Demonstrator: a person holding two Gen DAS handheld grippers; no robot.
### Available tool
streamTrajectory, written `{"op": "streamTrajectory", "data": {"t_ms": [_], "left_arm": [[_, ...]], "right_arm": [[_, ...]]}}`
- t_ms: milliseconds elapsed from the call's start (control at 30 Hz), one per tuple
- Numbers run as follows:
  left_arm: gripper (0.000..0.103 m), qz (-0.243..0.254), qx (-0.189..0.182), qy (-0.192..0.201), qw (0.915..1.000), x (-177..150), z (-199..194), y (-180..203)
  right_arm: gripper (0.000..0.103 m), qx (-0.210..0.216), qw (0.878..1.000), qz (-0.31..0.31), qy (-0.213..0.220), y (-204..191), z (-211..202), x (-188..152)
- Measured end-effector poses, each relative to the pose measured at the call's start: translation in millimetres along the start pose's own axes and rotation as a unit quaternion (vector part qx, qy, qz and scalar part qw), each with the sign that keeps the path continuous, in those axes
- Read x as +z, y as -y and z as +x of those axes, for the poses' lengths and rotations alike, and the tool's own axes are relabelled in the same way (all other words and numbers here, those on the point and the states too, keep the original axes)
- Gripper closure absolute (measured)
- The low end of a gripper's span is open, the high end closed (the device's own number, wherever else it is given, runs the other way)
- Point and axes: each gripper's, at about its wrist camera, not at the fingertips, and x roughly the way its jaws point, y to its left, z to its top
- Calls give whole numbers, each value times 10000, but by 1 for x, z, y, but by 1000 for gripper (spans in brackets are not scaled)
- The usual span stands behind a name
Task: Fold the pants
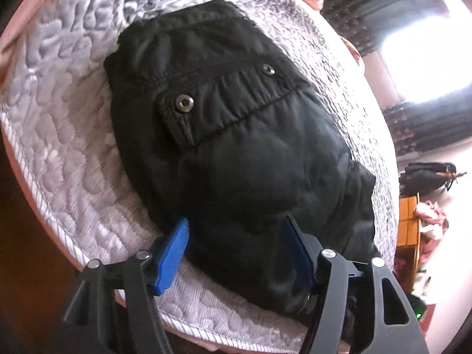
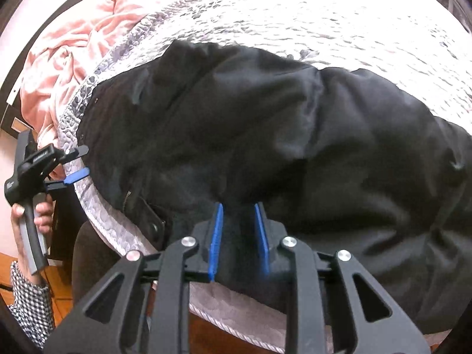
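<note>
Black pants [image 1: 236,147] lie folded into a thick bundle on a quilted grey-white mattress [image 1: 59,118], with snap buttons and a pocket flap facing up. My left gripper [image 1: 236,221] stands open at the bundle's near end, its blue pads wide apart and fabric loosely between them. In the right wrist view the pants [image 2: 265,132] spread across the mattress [image 2: 324,29]. My right gripper [image 2: 238,205] is shut on a fold of the black cloth at the near edge. The left gripper [image 2: 85,160] shows there too, open at the mattress edge, held by a hand [image 2: 41,215].
A crumpled pink blanket [image 2: 73,44] lies at the far left of the bed. The mattress edge with white piping runs just under both grippers. Beyond the bed are a dark bag [image 1: 427,174] on the floor and a bright window [image 1: 427,59].
</note>
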Motion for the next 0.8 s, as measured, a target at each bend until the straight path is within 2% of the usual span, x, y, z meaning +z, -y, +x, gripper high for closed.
{"op": "streamTrajectory", "data": {"t_ms": [67, 133, 200, 267, 333, 500, 567, 600, 633, 800], "left_arm": [[56, -61, -20, 63, 10000, 3, 0, -2], [90, -91, 4, 118, 9999, 8, -2, -7], [103, -195, -28, 216, 9996, 11, -3, -13], [103, -289, -34, 292, 9992, 8, -7, -17], [103, -171, 32, 449, 9988, 1, -13, -13], [101, -25, 37, 508, 9987, -5, -19, -18], [87, -191, -49, 462, 9987, 1, -21, -29], [67, -231, -108, 406, 9989, 4, -20, -32], [56, -288, -140, 381, 9988, 7, -18, -35], [55, -583, -316, 261, 9975, 23, -7, -43]], "right_arm": [[80, -30, 10000, -21, -26, -1, 4, 1], [80, -48, 10000, -35, -42, -2, 7, 1], [81, -88, 9999, -39, -60, -2, 10, 1], [81, -79, 9999, -11, -76, 0, 12, 0], [81, -82, 9999, -18, -80, 0, 11, 0], [78, -85, 9999, -68, -69, -3, 9, 1], [77, -110, 9999, -112, -62, -5, 9, 1], [76, -117, 9998, -124, -66, -5, 10, 1], [76, -124, 9998, -131, -69, -6, 10, 1], [77, -114, 9998, -116, -81, -5, 13, 2]]}}
